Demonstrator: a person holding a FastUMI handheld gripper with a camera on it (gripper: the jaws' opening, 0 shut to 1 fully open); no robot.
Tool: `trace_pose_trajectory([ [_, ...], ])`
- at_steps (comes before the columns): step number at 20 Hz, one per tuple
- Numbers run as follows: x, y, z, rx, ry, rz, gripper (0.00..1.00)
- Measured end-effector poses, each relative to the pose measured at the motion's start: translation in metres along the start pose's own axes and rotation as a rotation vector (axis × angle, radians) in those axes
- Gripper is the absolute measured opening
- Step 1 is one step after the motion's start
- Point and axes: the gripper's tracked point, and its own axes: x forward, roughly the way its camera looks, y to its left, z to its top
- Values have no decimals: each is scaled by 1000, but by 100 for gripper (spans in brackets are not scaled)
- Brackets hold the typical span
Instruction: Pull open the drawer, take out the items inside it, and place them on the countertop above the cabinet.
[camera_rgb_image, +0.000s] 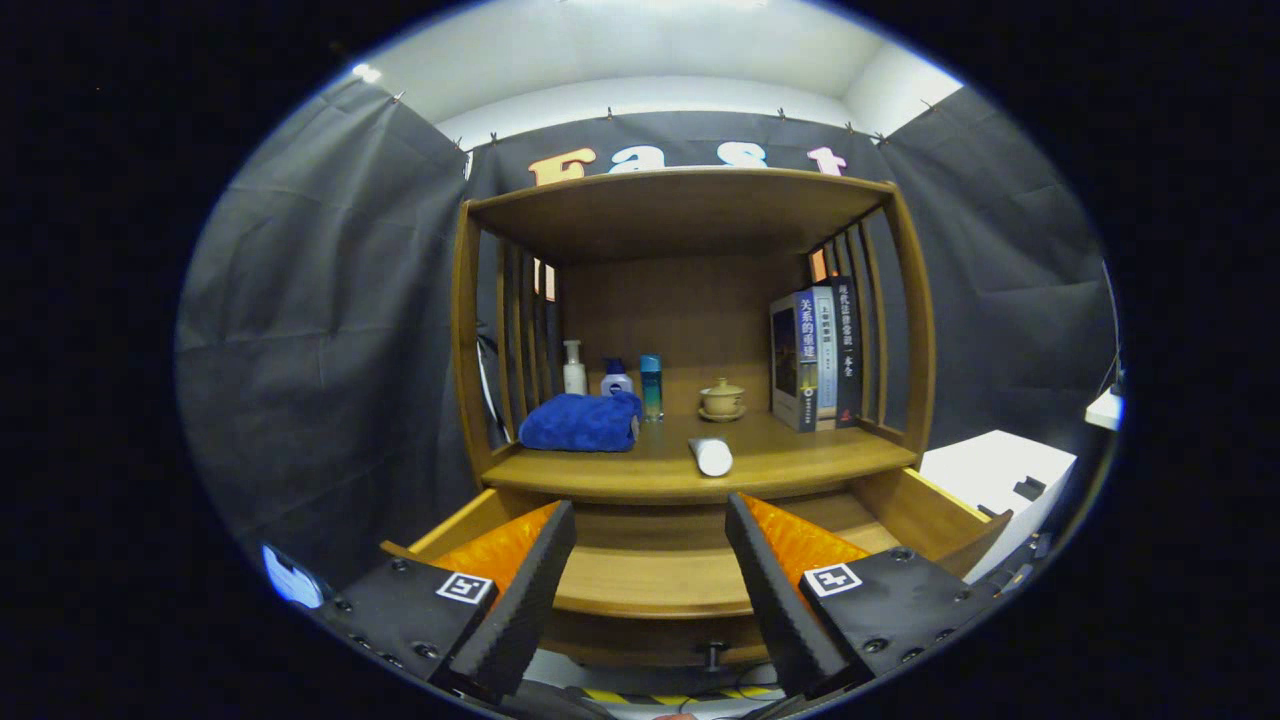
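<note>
Hand-held gripper open, empty, above open drawer; white cylinder on countertop beyond.

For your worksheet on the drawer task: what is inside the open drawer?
The drawer shows bare wooden floor between the open gripper fingers. The fingers cover both sides, and the countertop hides its back.
</note>
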Motion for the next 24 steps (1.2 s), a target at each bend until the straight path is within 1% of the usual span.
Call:
trace_pose_trajectory([
  [2, -9, -5, -18, -41, -4, -23, 97],
  [4, -19, 0, -35, -17, -15, -21, 97],
  [6, -25, -8, -58, 4, 2, -43, 97],
  [10, -18, -25, -98, 31, 66, -97, 97],
  [12, -13, -35, -113, 23, 87, -124, 97],
  [16, -12, -31, -119, 3, 73, -106, 98],
  [19, -8, -32, -115, 22, 74, -98, 98],
  [22, 8, -35, -114, 42, 101, -88, 98],
  [24, 20, -38, -112, 30, 111, -84, 98],
])
